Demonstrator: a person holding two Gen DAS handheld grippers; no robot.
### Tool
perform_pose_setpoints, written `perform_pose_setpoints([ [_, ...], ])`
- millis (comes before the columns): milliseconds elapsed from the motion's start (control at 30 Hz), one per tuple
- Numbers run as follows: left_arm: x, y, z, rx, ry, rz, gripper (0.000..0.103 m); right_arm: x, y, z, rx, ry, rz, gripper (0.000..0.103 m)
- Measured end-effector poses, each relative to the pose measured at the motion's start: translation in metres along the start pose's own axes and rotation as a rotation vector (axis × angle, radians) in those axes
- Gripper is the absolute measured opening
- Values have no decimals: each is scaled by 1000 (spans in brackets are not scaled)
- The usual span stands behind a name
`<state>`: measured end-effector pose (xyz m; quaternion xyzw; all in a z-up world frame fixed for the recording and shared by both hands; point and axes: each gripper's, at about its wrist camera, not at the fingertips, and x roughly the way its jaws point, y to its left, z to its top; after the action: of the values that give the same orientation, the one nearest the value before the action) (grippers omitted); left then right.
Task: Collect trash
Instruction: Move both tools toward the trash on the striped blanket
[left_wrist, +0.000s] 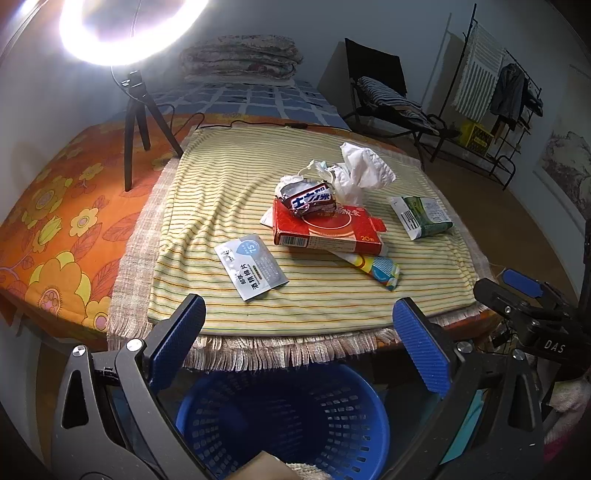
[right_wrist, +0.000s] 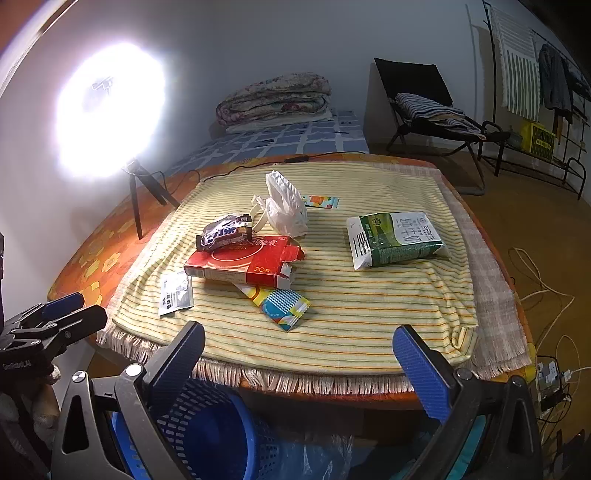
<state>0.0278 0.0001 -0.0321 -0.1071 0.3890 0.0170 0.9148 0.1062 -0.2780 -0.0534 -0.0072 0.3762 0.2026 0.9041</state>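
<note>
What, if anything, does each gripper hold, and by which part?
Nothing. The left gripper and right gripper are both open and empty, short of the trash on the table.

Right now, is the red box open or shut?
Open: the end flaps of the red box stick out at its right end, not tucked in.

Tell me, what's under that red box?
A colourful wrapper pokes out from under the red box, near its front corner. A white scrap shows at its far end. Anything else beneath is covered.
</note>
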Motion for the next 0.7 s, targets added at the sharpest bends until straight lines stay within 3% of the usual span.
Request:
perform_pose_setpoints([
  [400, 5, 3, -2, 4, 12, 26, 103, -8, -4, -3, -6, -36, -96, 103],
  [700, 7, 5, -2, 1, 15, 32, 103, -2, -1, -9, -11, -28, -27, 102],
])
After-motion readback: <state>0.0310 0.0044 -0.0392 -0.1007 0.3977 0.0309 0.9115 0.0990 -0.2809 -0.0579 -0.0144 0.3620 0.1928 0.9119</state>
